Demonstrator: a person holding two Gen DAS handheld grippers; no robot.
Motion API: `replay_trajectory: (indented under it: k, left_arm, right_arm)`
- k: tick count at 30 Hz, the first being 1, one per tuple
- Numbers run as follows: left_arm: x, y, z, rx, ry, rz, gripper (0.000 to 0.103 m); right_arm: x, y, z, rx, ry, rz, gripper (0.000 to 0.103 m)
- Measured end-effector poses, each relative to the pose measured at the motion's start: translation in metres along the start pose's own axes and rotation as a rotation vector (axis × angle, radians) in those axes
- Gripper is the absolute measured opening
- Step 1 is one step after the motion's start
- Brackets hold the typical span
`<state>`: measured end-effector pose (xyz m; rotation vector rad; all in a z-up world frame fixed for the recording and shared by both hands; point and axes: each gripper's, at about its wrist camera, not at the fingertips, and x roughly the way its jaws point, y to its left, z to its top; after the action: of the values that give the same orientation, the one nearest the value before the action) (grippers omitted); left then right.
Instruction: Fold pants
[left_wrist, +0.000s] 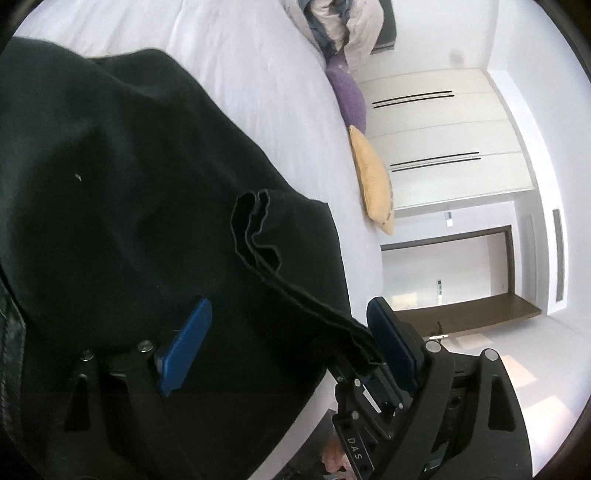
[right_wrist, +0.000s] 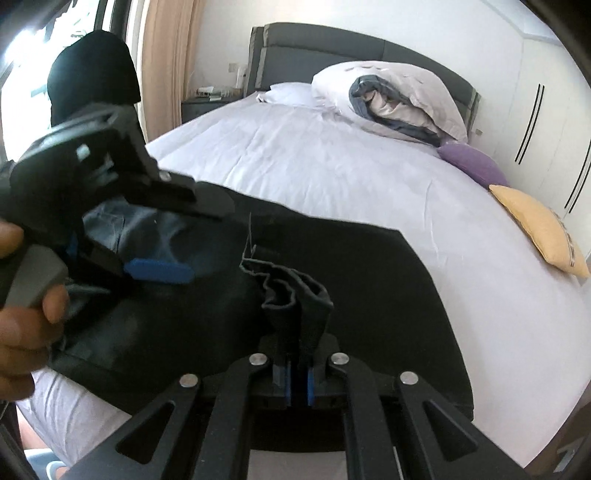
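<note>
Black hand-held gripper (right_wrist: 298, 380), blue pads (left_wrist: 184, 345)

I'm in a home bedroom: a white-sheeted bed (right_wrist: 332, 177) with a dark padded headboard (right_wrist: 332, 44), rolled duvet (right_wrist: 388, 96), purple cushion (right_wrist: 472, 162) and yellow cushion (right_wrist: 535, 225), beside built-in white wardrobes (left_wrist: 443, 140) and a curtained window (right_wrist: 166, 62).

Bright daylight comes from the window (right_wrist: 22, 48) at upper left, blown out to glare. Fisheye bending curves the edges, corners vignette black, and the near left hand-held gripper (right_wrist: 159, 273) blurs (dark cloth loses detail).
</note>
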<state>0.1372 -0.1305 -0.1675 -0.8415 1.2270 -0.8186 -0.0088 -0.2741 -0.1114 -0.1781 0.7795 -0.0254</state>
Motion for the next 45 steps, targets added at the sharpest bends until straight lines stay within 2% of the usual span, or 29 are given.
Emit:
replay_trajectory:
  k: [7, 13, 15, 16, 17, 18, 19, 22, 25, 31, 37, 41, 45]
  left_arm:
    - [0.007, 0.006, 0.012, -0.082, 0.040, -0.023, 0.086]
    - [0.005, 0.007, 0.018, -0.113, 0.079, -0.038, 0.086]
    - [0.003, 0.010, 0.022, -0.118, 0.083, -0.023, 0.081]
    - [0.002, 0.010, 0.024, -0.112, 0.087, -0.011, 0.072]
    - [0.001, 0.009, 0.027, -0.103, 0.092, -0.004, 0.052]
    - [-0.001, 0.009, 0.028, -0.085, 0.102, 0.017, 0.043]
    - [-0.002, 0.008, 0.029, -0.075, 0.105, 0.032, 0.028]
    - [-0.009, 0.006, 0.033, -0.024, 0.107, 0.057, 0.010]
    - [-0.017, 0.004, 0.038, 0.013, 0.115, 0.064, 0.007]
    - [-0.045, -0.013, 0.052, 0.154, 0.130, 0.100, 0.006]
    - [-0.091, -0.015, 0.065, 0.268, 0.138, 0.201, 0.006]
    - [-0.116, -0.004, 0.064, 0.300, 0.145, 0.265, 0.006]
    - [-0.140, 0.015, 0.060, 0.298, 0.146, 0.298, 0.006]
  right_arm:
    - [-0.012, 0.010, 0.002, -0.030, -0.030, -0.009, 0.007]
    - [-0.018, 0.024, -0.003, -0.071, -0.032, -0.019, 0.007]
    - [-0.020, 0.028, -0.004, -0.077, -0.032, -0.019, 0.007]
    - [-0.020, 0.031, -0.004, -0.085, -0.032, -0.022, 0.007]
    - [-0.020, 0.033, -0.004, -0.091, -0.032, -0.023, 0.007]
    - [-0.021, 0.035, -0.005, -0.095, -0.032, -0.024, 0.007]
    - [-0.021, 0.036, -0.005, -0.098, -0.032, -0.026, 0.007]
    - [-0.023, 0.039, -0.007, -0.098, -0.034, -0.027, 0.007]
    - [-0.025, 0.043, -0.005, -0.117, -0.037, -0.032, 0.007]
    - [-0.031, 0.066, 0.002, -0.182, -0.060, -0.021, 0.007]
    - [-0.034, 0.098, 0.010, -0.260, -0.084, 0.028, 0.007]
    - [-0.030, 0.124, 0.007, -0.307, -0.072, 0.065, 0.007]
    - [-0.024, 0.144, 0.001, -0.343, -0.049, 0.092, 0.007]
